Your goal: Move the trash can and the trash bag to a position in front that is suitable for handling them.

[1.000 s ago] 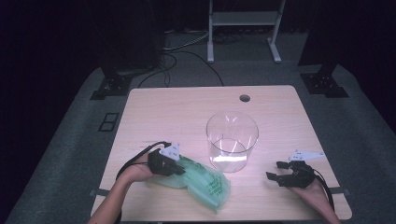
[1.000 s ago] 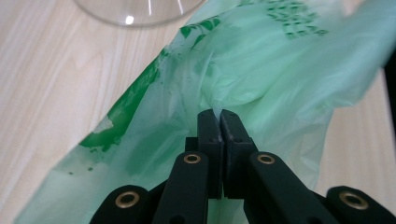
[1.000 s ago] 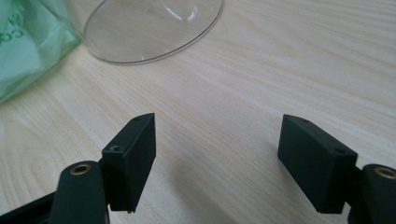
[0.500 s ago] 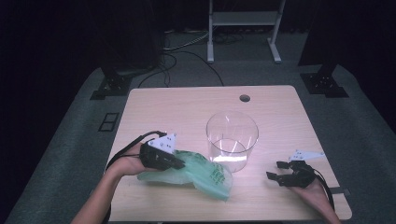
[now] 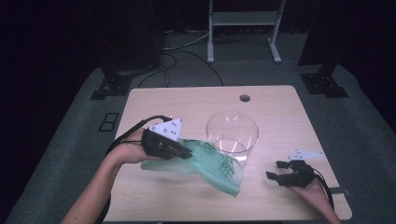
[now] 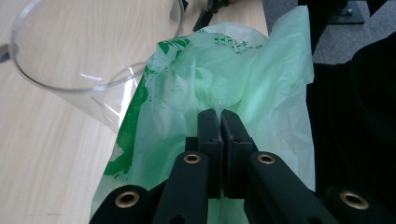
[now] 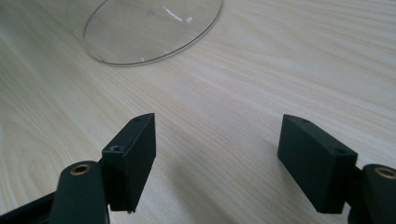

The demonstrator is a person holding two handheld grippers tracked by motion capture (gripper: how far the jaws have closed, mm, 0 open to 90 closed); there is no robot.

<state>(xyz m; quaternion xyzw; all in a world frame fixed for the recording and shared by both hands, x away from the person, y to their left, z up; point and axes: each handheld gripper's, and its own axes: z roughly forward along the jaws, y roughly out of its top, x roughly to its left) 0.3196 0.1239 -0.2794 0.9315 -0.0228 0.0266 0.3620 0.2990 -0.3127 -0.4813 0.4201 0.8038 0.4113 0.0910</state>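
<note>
A thin green plastic bag (image 5: 212, 163) with darker green print hangs off the wooden table (image 5: 196, 105), its lower end drooping to the front right. My left gripper (image 5: 187, 153) is shut on the bag's upper edge, left of a clear round container (image 5: 232, 135). In the left gripper view the two jaws are pressed together on the bag (image 6: 224, 88), with the clear container (image 6: 88, 56) beyond at upper left. My right gripper (image 5: 276, 170) rests low at the table's front right, open, with bare wood between its jaws in the right gripper view (image 7: 217, 140).
The clear container's base (image 7: 149, 32) lies ahead of the right gripper. A round cable hole (image 5: 244, 98) sits near the table's far edge. Black stands (image 5: 112, 84) and a white frame (image 5: 243, 28) are on the floor beyond the table.
My left gripper has risen with the green bag, lifting most of it off the table and carrying it slightly toward the container. The right gripper has stayed where it was.
</note>
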